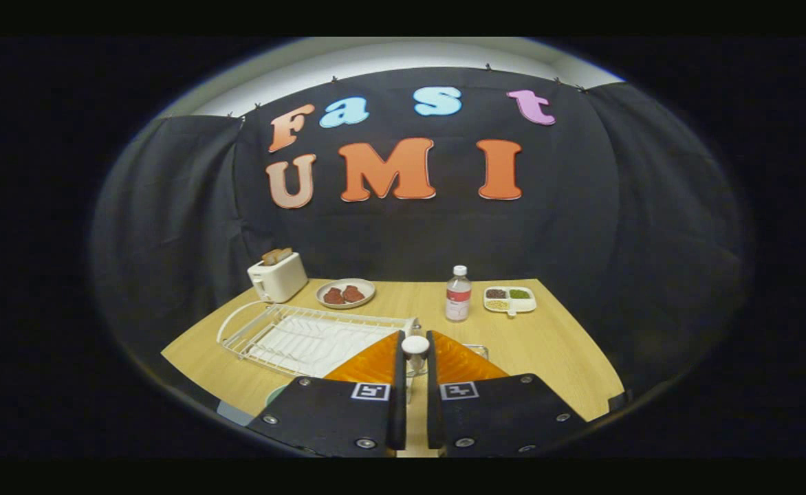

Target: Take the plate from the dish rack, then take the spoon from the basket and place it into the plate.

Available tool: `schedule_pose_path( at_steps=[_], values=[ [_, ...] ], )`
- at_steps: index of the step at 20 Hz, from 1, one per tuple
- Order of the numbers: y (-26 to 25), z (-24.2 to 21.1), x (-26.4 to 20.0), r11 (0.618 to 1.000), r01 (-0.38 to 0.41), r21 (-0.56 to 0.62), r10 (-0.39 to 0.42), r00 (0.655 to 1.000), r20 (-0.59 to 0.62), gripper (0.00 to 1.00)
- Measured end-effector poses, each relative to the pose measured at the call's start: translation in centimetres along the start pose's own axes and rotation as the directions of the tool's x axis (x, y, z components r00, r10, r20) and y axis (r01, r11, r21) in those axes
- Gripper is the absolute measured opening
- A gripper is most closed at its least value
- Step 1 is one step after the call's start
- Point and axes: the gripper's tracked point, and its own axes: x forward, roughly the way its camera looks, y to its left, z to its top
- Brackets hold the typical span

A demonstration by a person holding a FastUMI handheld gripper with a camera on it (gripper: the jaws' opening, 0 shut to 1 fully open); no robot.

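My gripper (pixel 415 359) is shut on a white spoon (pixel 415 344). The spoon's rounded end sticks up between the fingertips, and a thin part of it runs down the narrow gap between the fingers. A white wire dish rack (pixel 293 337) lies on the wooden table just ahead and to the left of the fingers. A sliver of a pale plate (pixel 274 394) peeks out beside the left finger, near the table's front edge. A bit of wire basket (pixel 477 351) shows just past the right finger, mostly hidden by it.
Along the back of the table (pixel 554 344) stand a white toaster (pixel 277 276) with bread in it, a plate of reddish-brown food (pixel 345 293), a clear bottle (pixel 457 294) and a small divided tray (pixel 509 300). Black cloth walls close in the table on three sides.
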Motion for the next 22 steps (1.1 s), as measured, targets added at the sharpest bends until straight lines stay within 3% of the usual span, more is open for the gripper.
schedule_pose_path(
  at_steps=[12, 22],
  values=[
    [9.5, -4.2, -0.8, 0.970, -0.239, 0.046, 0.242, 0.966, -0.085, 0.12],
    [14.4, -10.2, 3.2, 0.943, -0.331, 0.013, 0.330, 0.935, -0.130, 0.12]
  ],
)
